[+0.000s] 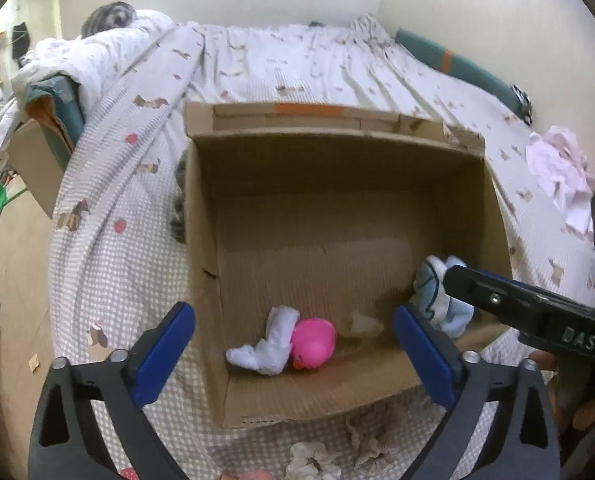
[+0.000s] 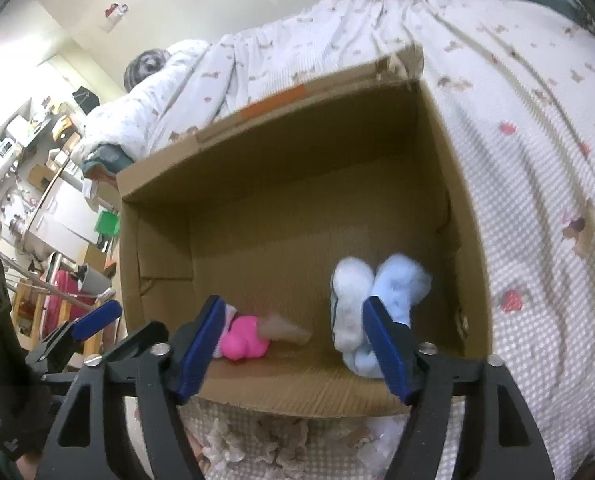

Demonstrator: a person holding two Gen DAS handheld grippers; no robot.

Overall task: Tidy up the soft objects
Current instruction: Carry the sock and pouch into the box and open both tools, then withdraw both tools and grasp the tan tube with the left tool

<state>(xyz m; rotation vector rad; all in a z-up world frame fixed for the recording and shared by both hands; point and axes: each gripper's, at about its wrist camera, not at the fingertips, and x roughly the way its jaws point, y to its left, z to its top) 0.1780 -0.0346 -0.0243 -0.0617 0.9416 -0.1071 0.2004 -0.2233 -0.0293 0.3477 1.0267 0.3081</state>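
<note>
box: open, on bed | pink toy, white sock, blue-white socks inside (near wall)

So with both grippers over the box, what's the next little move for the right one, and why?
Probably lift the right gripper back out of the cardboard box. Its jaws stand open and the pale blue and white sock bundle sits on the box floor in the near right corner, beside the pink toy. Other soft things, like the cream scrunchie, lie outside on the bed.

box brown | toy pink | socks white, pale blue | bedsheet checked
</note>
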